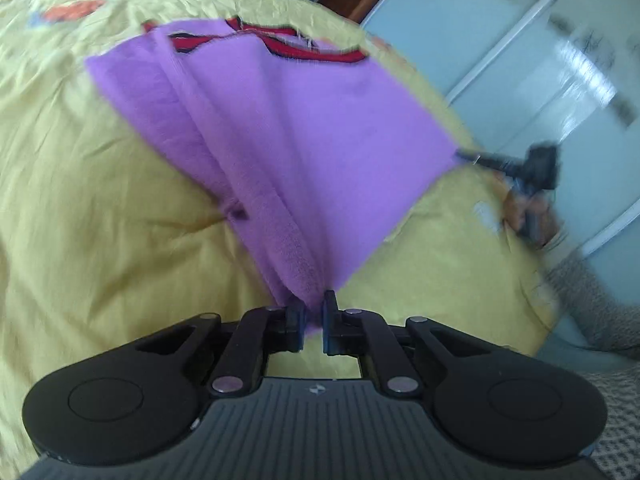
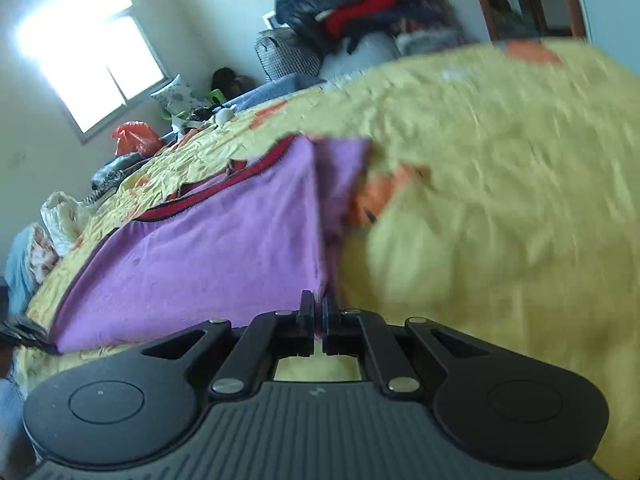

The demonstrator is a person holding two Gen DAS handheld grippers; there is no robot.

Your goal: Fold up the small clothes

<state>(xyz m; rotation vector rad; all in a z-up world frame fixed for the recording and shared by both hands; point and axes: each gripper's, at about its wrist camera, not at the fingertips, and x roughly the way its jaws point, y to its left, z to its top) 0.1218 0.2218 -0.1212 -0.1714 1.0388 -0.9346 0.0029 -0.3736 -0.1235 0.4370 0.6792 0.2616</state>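
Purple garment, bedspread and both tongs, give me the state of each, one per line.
Purple garment: partly lifted off the bed, stretched between both tongs, far end with the red trim on the bedspread.
Left tongs: shut on a garment corner.
Right tongs: shut on another corner.
Bedspread: yellow, wrinkled, spread under the garment.

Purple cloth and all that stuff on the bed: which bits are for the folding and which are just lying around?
For the folding:
purple garment, red trim at its far edge
left gripper, shut on one corner
right gripper, shut on another corner

Just lying around:
yellow bedspread
clothes pile
orange bag
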